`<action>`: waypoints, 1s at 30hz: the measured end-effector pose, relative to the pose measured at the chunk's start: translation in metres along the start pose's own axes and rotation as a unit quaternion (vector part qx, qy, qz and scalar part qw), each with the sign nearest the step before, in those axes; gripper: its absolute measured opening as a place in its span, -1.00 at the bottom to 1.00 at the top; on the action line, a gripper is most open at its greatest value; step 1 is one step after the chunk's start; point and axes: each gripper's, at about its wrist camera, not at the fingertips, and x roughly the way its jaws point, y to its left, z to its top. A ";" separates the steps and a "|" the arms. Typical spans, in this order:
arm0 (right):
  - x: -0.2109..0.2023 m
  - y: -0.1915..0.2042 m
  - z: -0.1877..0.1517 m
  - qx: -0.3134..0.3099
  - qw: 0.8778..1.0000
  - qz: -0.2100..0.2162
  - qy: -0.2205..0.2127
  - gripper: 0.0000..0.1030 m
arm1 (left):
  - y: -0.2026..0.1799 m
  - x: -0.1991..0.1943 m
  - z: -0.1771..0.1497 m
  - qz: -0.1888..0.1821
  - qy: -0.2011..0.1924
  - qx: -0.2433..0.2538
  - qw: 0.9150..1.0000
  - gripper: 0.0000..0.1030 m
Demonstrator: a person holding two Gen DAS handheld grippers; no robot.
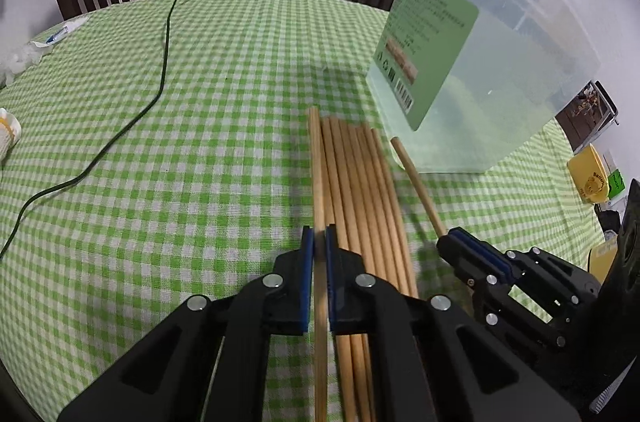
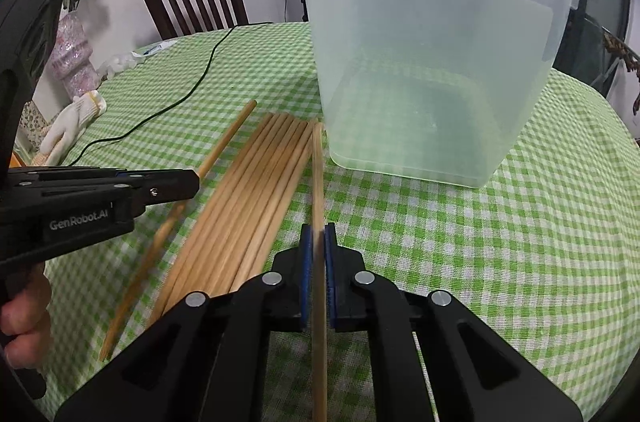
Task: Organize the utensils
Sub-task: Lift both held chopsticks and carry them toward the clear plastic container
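Both grippers were clamped when you paused: left gripper on the leftmost chopstick, right gripper on the rightmost chopstick. Pickup looked underway; next each needed lifting into the clear container just beyond, the bundle of chopsticks lying between your tools.

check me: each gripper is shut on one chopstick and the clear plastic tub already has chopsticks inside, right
Not quite: the tub is empty, as the right wrist view shows. The rest holds: left gripper and right gripper are each shut on one chopstick.
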 end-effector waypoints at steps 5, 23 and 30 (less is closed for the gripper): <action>-0.011 0.000 0.000 0.001 1.000 -0.001 -0.008 -0.88 | -0.004 -0.016 -0.002 0.004 -0.017 0.002 1.000 -0.94; -0.077 0.014 0.003 -0.009 0.997 -0.013 -0.075 -0.88 | -0.020 -0.089 -0.017 0.016 -0.104 0.017 0.994 -0.94; -0.107 0.023 0.004 -0.018 0.994 -0.014 -0.111 -0.88 | -0.031 -0.126 -0.021 0.003 -0.139 0.024 0.990 -0.94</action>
